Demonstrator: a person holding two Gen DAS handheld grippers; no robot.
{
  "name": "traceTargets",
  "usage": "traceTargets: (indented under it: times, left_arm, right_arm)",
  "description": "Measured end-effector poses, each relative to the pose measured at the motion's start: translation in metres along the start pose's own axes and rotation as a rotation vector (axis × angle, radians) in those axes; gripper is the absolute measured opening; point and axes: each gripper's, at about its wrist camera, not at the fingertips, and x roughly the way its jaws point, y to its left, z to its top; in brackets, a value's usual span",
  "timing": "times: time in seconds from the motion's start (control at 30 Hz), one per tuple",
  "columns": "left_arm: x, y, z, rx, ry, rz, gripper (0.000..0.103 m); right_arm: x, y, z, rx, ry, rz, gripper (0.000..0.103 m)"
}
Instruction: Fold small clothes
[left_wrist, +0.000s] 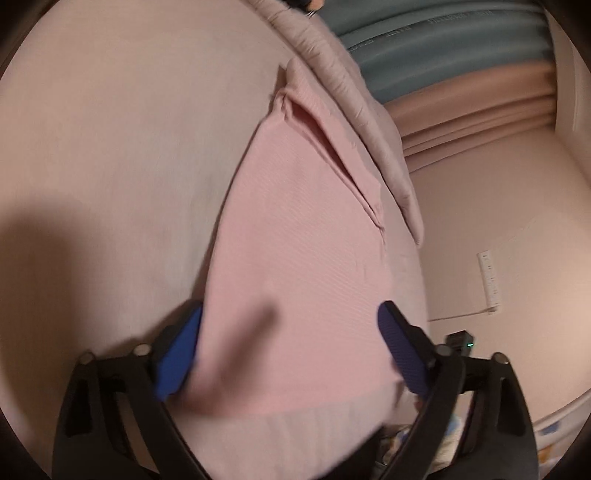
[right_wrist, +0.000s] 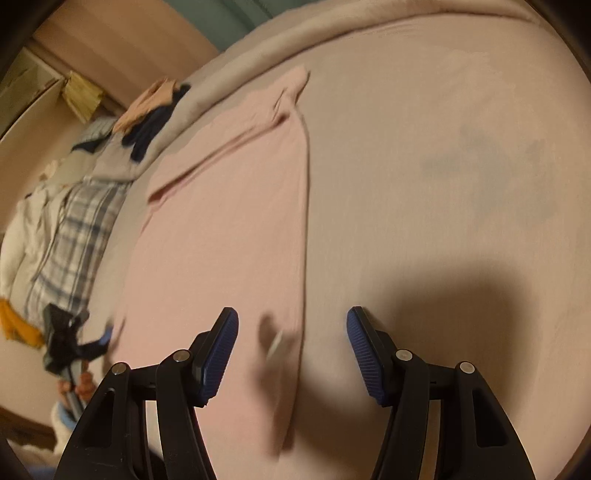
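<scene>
A pink ribbed garment (left_wrist: 295, 240) lies flat on the pale pink bed sheet (left_wrist: 110, 147), with a sleeve folded in along its right side. My left gripper (left_wrist: 290, 317) is open, its blue pads (left_wrist: 177, 350) spread over the garment's near hem. In the right wrist view the same garment (right_wrist: 229, 221) stretches away from me. My right gripper (right_wrist: 291, 328) is open and empty over the garment's near right corner. The left gripper (right_wrist: 74, 343) shows there at the garment's left edge.
A rolled grey-pink blanket (left_wrist: 351, 110) runs along the garment's far side. A plaid cloth (right_wrist: 74, 229), white clothes (right_wrist: 26, 236), dark and peach garments (right_wrist: 151, 110) and an orange item (right_wrist: 18, 325) lie at the bed's left edge. The bare sheet (right_wrist: 443, 166) spreads to the right.
</scene>
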Motion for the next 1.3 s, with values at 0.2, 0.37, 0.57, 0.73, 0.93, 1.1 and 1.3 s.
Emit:
traceTargets:
  times: [0.2, 0.37, 0.57, 0.73, 0.93, 1.1, 1.3]
  left_arm:
    - [0.005, -0.005, -0.006, -0.025, 0.052, -0.009, 0.069]
    - [0.014, -0.008, -0.006, -0.009, 0.066, 0.025, 0.047]
    - [0.014, -0.006, -0.007, -0.030, 0.035, 0.076, 0.020]
    - [0.007, -0.005, -0.009, -0.053, 0.001, 0.028, 0.009]
    - [-0.022, -0.041, -0.014, 0.068, -0.126, -0.057, 0.005]
    - [-0.023, -0.054, -0.021, 0.111, -0.127, -0.084, 0.005]
    - [-0.035, -0.075, -0.033, 0.205, -0.152, -0.116, 0.005]
  right_arm:
    - [0.004, 0.006, -0.010, 0.000, 0.050, 0.044, 0.061]
    - [0.008, 0.009, -0.015, -0.035, 0.041, 0.048, 0.027]
    - [0.011, 0.010, -0.020, -0.039, 0.014, 0.056, 0.009]
    - [0.004, 0.017, -0.025, -0.060, -0.022, 0.089, 0.007]
    - [-0.020, 0.030, -0.021, -0.104, -0.101, 0.149, 0.007]
    - [-0.038, 0.034, -0.023, -0.129, -0.151, 0.177, 0.006]
    - [-0.056, 0.038, -0.035, -0.162, -0.194, 0.208, 0.003]
